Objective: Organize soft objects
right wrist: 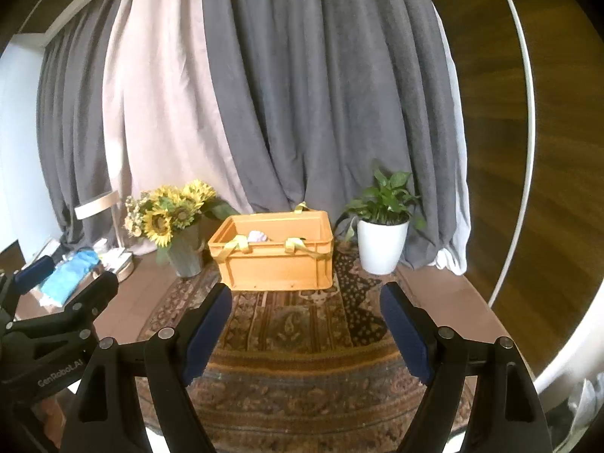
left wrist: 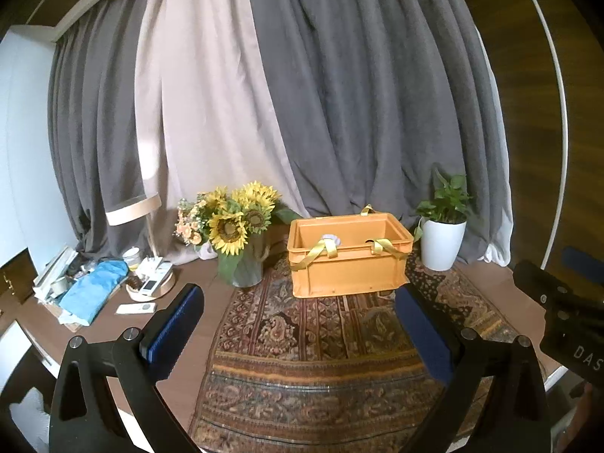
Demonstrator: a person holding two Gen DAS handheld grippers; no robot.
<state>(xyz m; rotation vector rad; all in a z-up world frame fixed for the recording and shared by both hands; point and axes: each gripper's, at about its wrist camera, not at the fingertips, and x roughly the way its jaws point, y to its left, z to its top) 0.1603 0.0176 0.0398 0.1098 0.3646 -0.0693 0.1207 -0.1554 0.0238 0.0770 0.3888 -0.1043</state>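
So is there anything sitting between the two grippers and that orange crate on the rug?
Nothing visible does. Only bare patterned rug lies between the open left gripper, the open right gripper and the orange crate; the sunflower vase and potted plant flank it.

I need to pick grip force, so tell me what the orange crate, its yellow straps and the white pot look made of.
Orange crate: looks like rigid moulded plastic, matte, with ribbed walls and a thick rim.
Yellow straps: probably satin-like ribbon or webbing; they drape limply over the rim and shine a little.
White pot: smooth and slightly glossy, ceramic or plastic; the look leaves that open.
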